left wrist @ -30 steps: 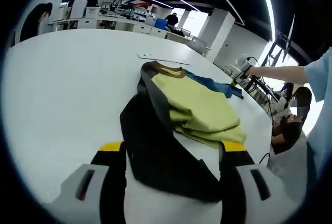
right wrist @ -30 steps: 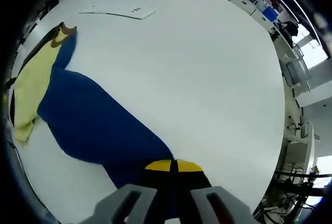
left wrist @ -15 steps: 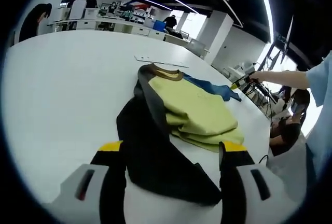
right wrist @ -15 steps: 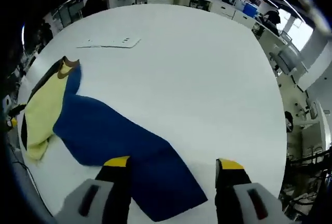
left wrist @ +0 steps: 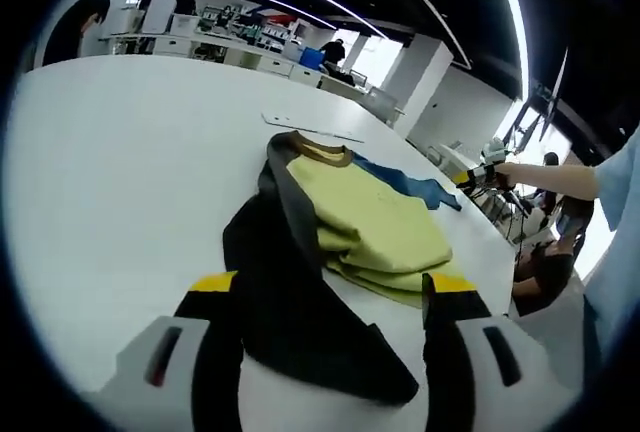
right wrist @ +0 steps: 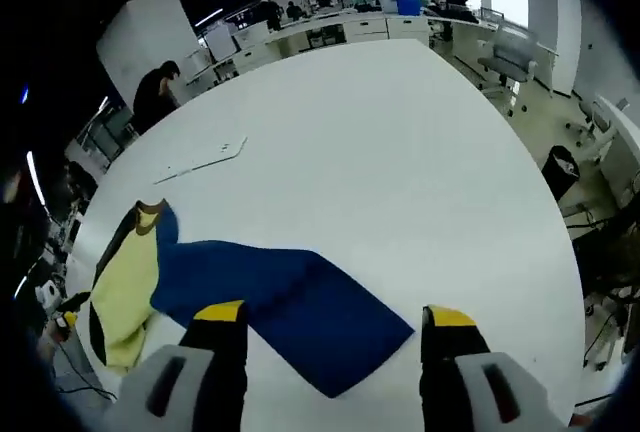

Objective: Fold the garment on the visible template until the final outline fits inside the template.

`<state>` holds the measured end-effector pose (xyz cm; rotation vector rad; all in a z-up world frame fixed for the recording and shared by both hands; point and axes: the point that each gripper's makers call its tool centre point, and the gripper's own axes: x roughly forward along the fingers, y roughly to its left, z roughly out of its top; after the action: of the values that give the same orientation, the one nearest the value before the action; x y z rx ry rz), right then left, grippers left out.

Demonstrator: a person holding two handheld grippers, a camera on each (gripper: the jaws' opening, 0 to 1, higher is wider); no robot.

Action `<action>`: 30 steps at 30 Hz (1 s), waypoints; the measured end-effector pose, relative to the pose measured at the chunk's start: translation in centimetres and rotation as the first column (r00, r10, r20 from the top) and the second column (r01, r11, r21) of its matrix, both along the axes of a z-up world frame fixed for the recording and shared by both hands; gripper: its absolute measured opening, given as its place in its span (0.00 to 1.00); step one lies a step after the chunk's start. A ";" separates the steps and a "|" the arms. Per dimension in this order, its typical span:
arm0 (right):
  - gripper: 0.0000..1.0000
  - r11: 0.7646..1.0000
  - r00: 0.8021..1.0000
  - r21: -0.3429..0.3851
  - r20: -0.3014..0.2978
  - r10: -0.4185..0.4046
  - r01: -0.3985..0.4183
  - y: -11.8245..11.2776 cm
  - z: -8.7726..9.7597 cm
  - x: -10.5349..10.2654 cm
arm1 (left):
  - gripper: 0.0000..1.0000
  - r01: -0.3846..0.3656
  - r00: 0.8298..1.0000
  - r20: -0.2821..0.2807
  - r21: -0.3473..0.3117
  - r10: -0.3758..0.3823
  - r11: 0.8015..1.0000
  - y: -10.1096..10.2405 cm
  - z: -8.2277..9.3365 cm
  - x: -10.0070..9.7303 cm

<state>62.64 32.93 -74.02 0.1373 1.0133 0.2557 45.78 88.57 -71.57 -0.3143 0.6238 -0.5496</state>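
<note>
A garment lies on the white round table [left wrist: 120, 172]: yellow-green body [left wrist: 375, 222], brown collar [left wrist: 320, 152], black sleeve [left wrist: 290, 292], blue sleeve [left wrist: 410, 184]. My left gripper [left wrist: 332, 284] is open, and the black sleeve's end lies on the table between its spread jaws. My right gripper [right wrist: 334, 315] is open above the blue sleeve [right wrist: 300, 297], which lies flat and spread out from the yellow body [right wrist: 125, 287]. The right gripper [left wrist: 485, 155] also shows in a person's hand beyond the blue sleeve. A thin white template sheet [left wrist: 310, 125] [right wrist: 200, 160] lies past the collar.
The table edge curves round at the right [right wrist: 560, 252], with an office chair [right wrist: 510, 50] and a dark bin [right wrist: 560, 167] beyond it. Desks and people stand at the back [right wrist: 155, 92]. A person's sleeve [left wrist: 615, 162] is at the right.
My right gripper was shut on the blue sleeve, opened, let it drop flat and has drawn back and up. The left gripper has barely moved.
</note>
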 end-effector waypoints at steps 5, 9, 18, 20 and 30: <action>0.62 1.000 0.999 0.006 -0.015 -0.028 0.028 -0.4 -0.5 -1.4 | 0.70 0.004 1.000 -0.002 0.002 -0.004 1.000 0.0 -0.1 -0.2; 0.51 0.998 0.998 0.027 -0.037 -0.049 0.050 -0.4 -0.9 -2.3 | 0.70 0.001 1.000 -0.006 0.002 -0.001 1.000 0.2 -0.4 -0.5; 0.34 0.992 0.991 0.070 -0.092 -0.095 0.101 0.2 -2.0 -4.1 | 0.70 -0.014 1.000 -0.009 -0.020 0.014 1.000 0.3 -0.6 -0.8; 0.33 0.994 0.991 0.056 -0.103 -0.085 0.091 0.3 -2.5 -4.6 | 0.70 -0.020 1.000 -0.007 -0.026 0.020 0.999 0.3 -0.5 -0.8; 0.21 0.991 0.989 0.080 -0.102 -0.104 0.112 1.1 -3.0 -5.2 | 0.70 -0.027 1.000 -0.008 -0.026 0.027 0.999 0.7 -0.6 -1.0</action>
<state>57.41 34.01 -77.01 0.2836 1.0884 0.1948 44.74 89.23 -72.12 -0.3493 0.6192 -0.5312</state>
